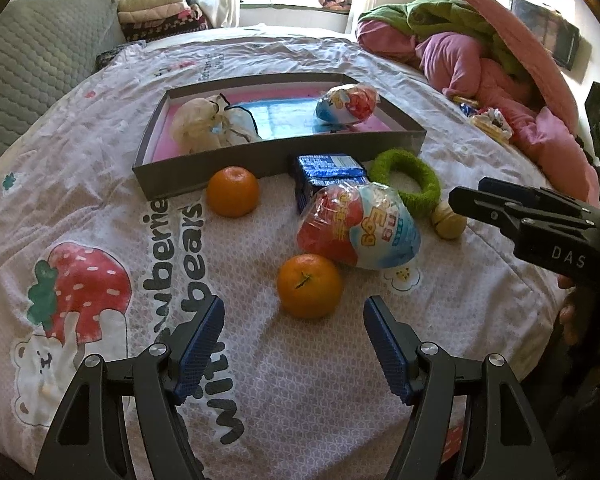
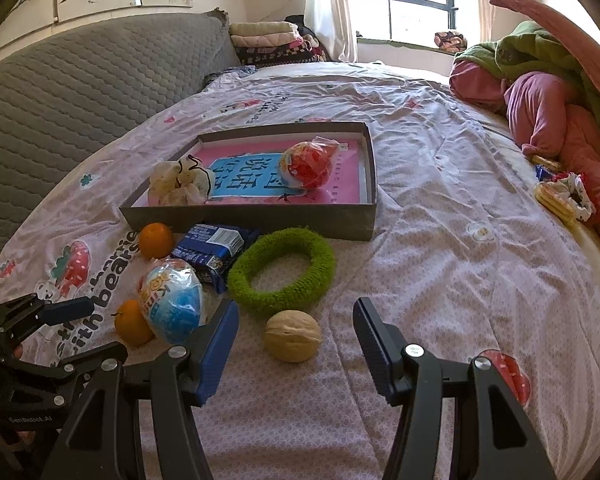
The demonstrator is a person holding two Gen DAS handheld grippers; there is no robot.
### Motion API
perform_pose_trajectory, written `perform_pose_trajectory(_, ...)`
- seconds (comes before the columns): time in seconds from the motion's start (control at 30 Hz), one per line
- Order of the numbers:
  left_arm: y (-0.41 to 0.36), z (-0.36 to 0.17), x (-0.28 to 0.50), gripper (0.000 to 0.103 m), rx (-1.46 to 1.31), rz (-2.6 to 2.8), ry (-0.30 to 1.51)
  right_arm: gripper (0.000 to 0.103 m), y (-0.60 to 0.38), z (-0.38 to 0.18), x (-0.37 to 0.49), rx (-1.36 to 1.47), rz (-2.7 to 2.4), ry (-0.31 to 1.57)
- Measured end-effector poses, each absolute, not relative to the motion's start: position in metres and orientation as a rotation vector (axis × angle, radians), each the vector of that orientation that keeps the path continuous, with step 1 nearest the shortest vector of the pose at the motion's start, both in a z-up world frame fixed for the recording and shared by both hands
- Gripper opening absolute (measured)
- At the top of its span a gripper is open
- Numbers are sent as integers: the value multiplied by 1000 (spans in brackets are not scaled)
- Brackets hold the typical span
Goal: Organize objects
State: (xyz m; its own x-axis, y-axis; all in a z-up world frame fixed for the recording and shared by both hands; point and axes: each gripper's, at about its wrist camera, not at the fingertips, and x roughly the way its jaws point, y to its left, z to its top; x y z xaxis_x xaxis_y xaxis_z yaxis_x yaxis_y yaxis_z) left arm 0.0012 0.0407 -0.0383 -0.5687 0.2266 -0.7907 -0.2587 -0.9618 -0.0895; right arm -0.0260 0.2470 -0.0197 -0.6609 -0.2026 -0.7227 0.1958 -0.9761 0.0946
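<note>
A grey shallow box (image 1: 204,178) (image 2: 260,220) lies on the bed and holds a cream pouch (image 1: 204,122) (image 2: 178,184) and a wrapped toy egg (image 1: 348,104) (image 2: 306,164). In front of it lie two oranges (image 1: 233,191) (image 1: 309,285) (image 2: 156,240) (image 2: 132,323), a blue packet (image 1: 328,174) (image 2: 216,250), a second toy egg (image 1: 358,230) (image 2: 172,304), a green fuzzy ring (image 1: 406,180) (image 2: 282,266) and a walnut (image 1: 449,220) (image 2: 293,335). My left gripper (image 1: 294,312) is open just before the near orange. My right gripper (image 2: 296,320) is open around the walnut.
The bed sheet (image 1: 260,380) has strawberry and bear prints. A pile of pink and green bedding (image 1: 480,48) (image 2: 548,92) lies at the right, with small packets (image 2: 560,192) beside it. A grey quilted headboard (image 2: 80,92) stands at the left.
</note>
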Motion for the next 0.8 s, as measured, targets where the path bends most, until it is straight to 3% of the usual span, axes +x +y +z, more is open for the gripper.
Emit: perform_pose_trajectory(0.8,46,-52,-12,74,-1311,2549,38,59,251,-32,-44,1206,-2676,-50)
